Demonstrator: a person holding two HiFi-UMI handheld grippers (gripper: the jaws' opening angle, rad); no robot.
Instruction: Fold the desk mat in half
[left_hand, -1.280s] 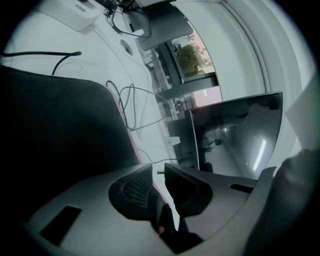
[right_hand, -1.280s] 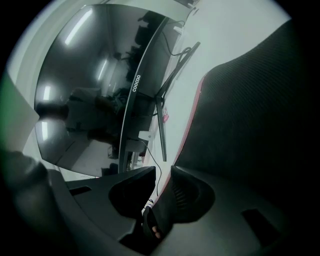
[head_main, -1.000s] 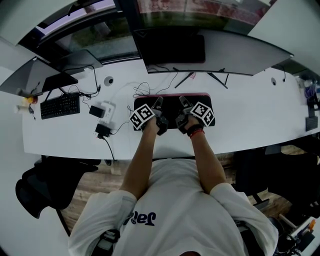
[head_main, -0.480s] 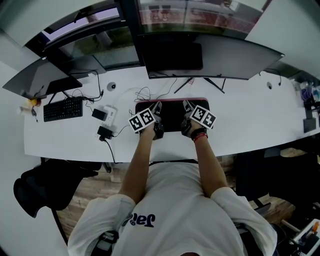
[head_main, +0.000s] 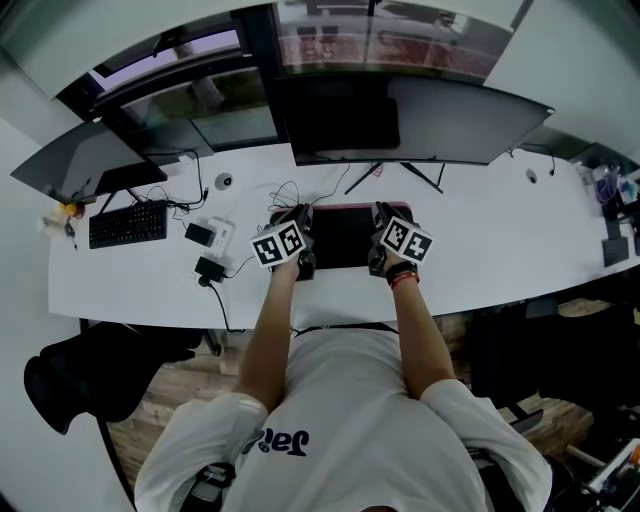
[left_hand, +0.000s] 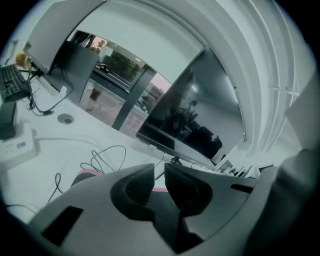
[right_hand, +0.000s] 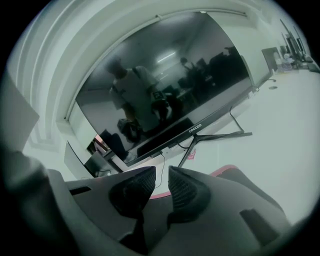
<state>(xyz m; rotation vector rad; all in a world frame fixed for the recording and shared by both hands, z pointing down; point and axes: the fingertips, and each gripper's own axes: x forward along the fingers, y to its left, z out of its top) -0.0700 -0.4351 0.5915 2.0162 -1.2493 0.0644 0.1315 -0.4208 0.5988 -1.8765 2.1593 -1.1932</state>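
Over on the head view, the left tongs and the right tongs are hanging side by side above the dark rectangular desk mat with the pink rim. That mat is lying on the white worktop, just in front of the wide curved black monitor, with one set of tongs at each short end. From up here the jaws are not showing, because the marker cubes and hands are covering them. The left gripper view is settling it: ribbed pads drawn in to a narrow slit and pinching the dark sheet, with the pink rim peeking out beside them. The right gripper view is giving the same grip on the desk mat. That view alone is catching the monitor's thin-legged stand and a person mirrored in the screen. The black keyboard is sitting far left. Forearms are hiding the mat's near edge, so how far the fold stands is hard to judge.
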